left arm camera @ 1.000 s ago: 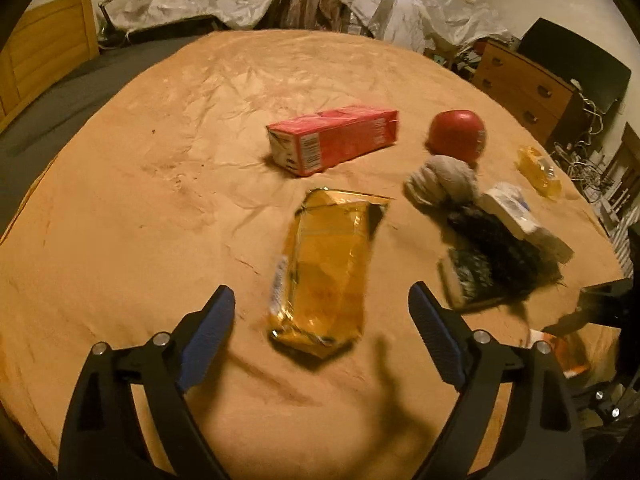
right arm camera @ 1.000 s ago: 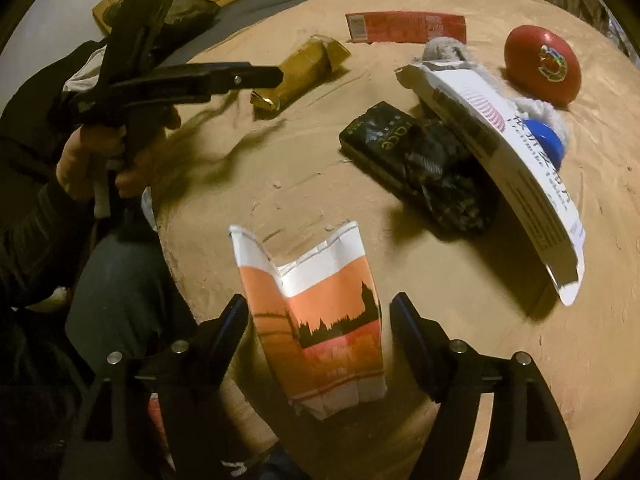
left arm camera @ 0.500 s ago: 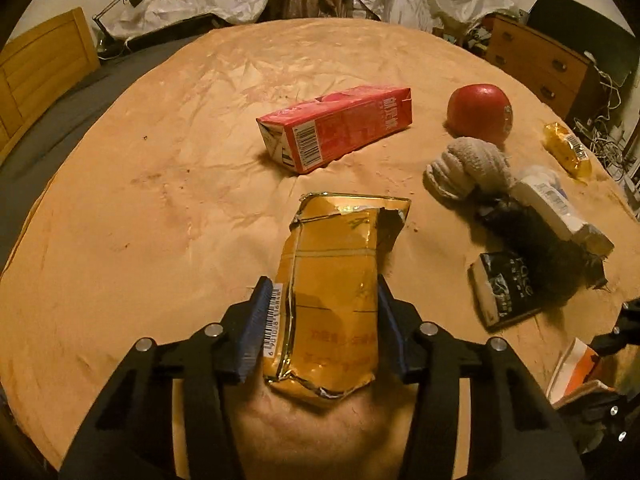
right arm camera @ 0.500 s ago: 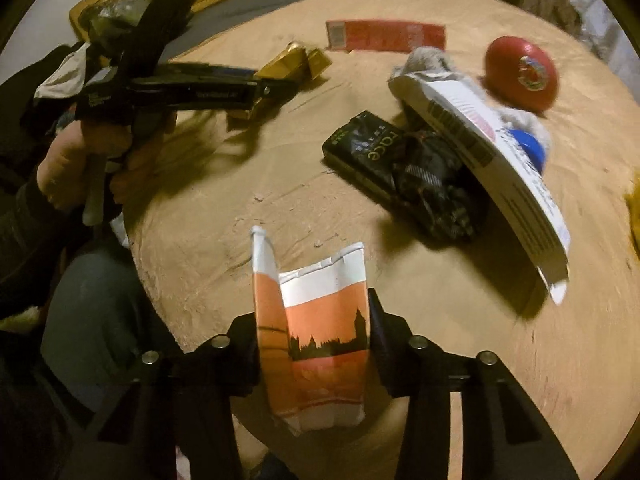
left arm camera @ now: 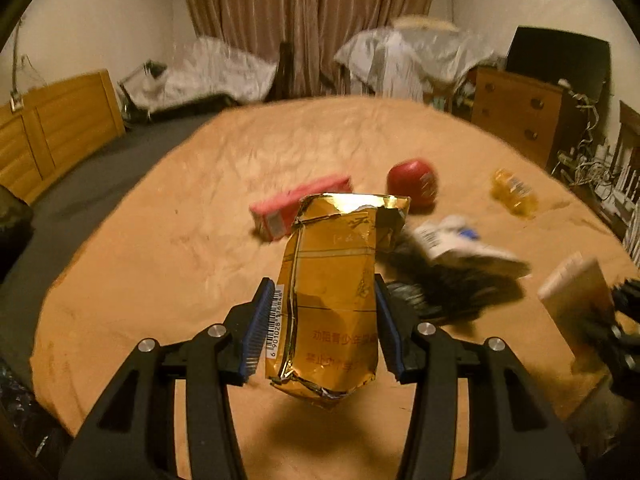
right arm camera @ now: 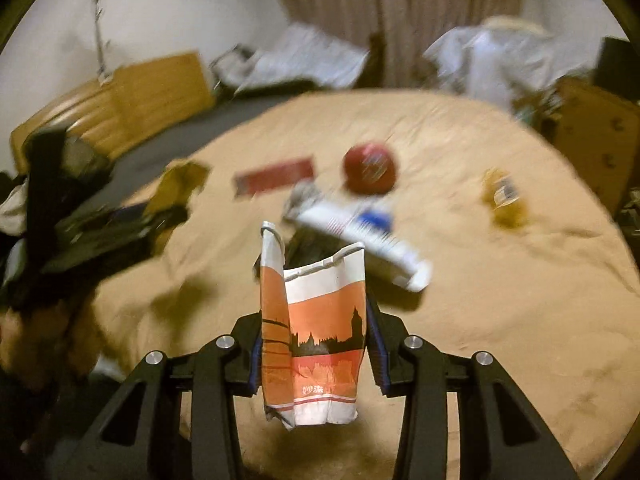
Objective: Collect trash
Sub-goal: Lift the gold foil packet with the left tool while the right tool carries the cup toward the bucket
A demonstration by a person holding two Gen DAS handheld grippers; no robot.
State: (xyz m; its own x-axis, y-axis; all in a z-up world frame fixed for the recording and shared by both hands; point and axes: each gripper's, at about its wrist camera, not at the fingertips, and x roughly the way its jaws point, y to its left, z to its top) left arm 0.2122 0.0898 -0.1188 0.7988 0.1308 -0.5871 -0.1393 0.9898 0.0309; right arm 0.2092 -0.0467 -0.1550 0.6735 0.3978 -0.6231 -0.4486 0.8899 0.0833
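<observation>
I am gripping a gold wrapper (left arm camera: 332,300) in my left claw (left arm camera: 326,334) and an orange paper bag (right arm camera: 314,344) in my right claw (right arm camera: 316,354), while the red carton (left arm camera: 298,210) at 12 o'clock is waiting.

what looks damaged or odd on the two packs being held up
Both are torn, crumpled trash. The gold pack in the left claw has a ripped-open top; the orange pack in the right claw is creased, its top gaping.
</observation>
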